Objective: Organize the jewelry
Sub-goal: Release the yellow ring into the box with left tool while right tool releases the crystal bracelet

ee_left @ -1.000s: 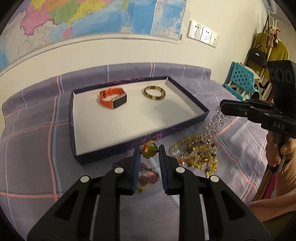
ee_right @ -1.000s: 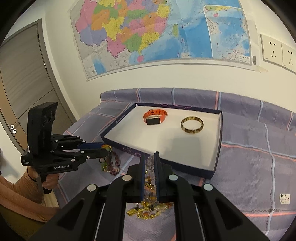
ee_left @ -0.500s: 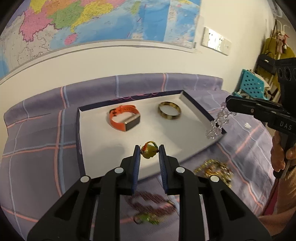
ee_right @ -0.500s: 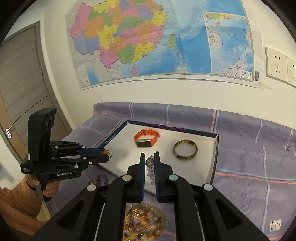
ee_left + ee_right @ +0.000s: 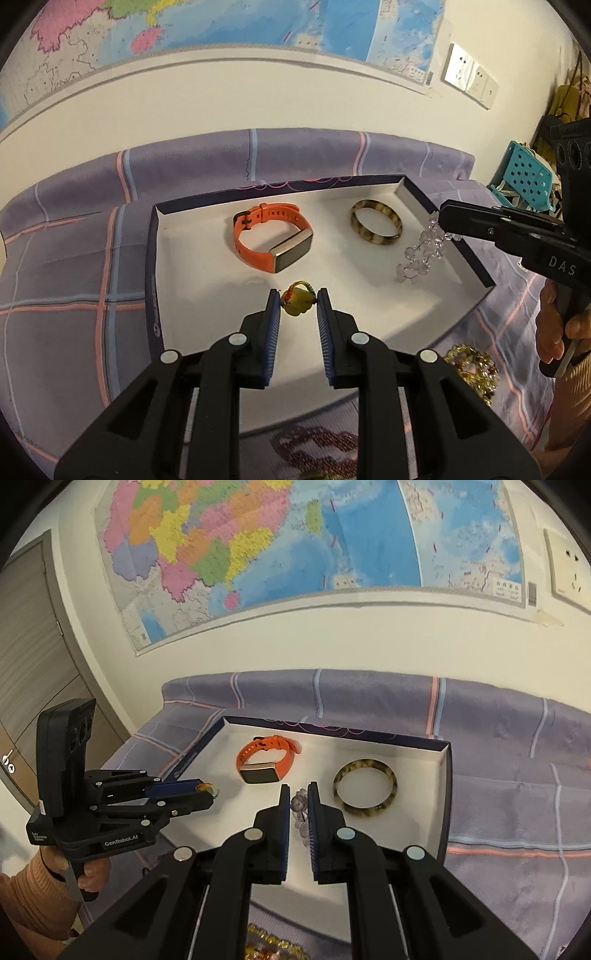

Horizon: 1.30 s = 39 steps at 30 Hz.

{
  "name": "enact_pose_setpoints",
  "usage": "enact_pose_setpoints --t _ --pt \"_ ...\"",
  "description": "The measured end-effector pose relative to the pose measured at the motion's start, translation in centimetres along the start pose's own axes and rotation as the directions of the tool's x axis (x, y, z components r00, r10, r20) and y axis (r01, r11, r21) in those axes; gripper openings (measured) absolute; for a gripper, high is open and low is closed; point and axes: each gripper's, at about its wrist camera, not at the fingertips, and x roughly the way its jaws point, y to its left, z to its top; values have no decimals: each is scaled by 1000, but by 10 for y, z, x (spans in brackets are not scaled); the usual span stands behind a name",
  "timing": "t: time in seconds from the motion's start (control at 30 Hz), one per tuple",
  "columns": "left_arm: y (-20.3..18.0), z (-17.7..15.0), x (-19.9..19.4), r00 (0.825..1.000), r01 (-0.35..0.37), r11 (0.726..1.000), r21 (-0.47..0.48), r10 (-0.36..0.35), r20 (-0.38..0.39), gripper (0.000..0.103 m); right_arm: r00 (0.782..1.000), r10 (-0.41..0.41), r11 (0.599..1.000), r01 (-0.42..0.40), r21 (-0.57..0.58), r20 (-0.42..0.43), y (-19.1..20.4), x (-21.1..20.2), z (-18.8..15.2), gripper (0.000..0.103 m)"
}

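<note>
My left gripper [image 5: 298, 303] is shut on a yellow-green bead of a braided bracelet [image 5: 297, 302] and holds it above the near half of the dark-rimmed white tray [image 5: 207, 280]. My right gripper [image 5: 298, 800] is shut on a clear crystal bead bracelet [image 5: 300, 808], which hangs over the tray's right side in the left wrist view [image 5: 421, 254]. In the tray lie an orange smart band [image 5: 271, 238] and a tortoiseshell bangle [image 5: 376, 227]. The rest of the braided bracelet is hidden below my left fingers.
A gold chain pile [image 5: 471, 363] and a dark red beaded strand [image 5: 317, 448] lie on the purple checked cloth [image 5: 74, 280] in front of the tray. A wall with a map stands behind. A teal basket [image 5: 524, 177] is at far right.
Both grippers have risen and moved forward over the tray with their bracelets lifted off the cloth. The crystal bracelet now hangs above the tray's right side.
</note>
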Motion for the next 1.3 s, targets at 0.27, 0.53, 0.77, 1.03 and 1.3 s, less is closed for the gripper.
enact_pose_setpoints --t 0.27,0.53,0.77,1.03,1.3 --pt "12 3 23 998 -23 999 -31 21 -57 21 998 -40 998 42 35 -57 -17 22 -5 8" --pt "20 1 32 997 -15 998 -62 10 -72 21 992 -72 995 79 63 -103 -29 37 -17 11" --pt "17 1 34 998 -22 999 -48 19 -67 23 990 -87 993 95 69 -113 -31 37 -23 11" --pt "8 -1 8 997 -71 997 -12 72 13 44 982 -154 985 161 61 -114 -32 25 -31 34" --pt "-6 -21 -45 990 -84 996 26 80 119 53 992 -125 992 124 -27 -25 -8 -32 -54 43"
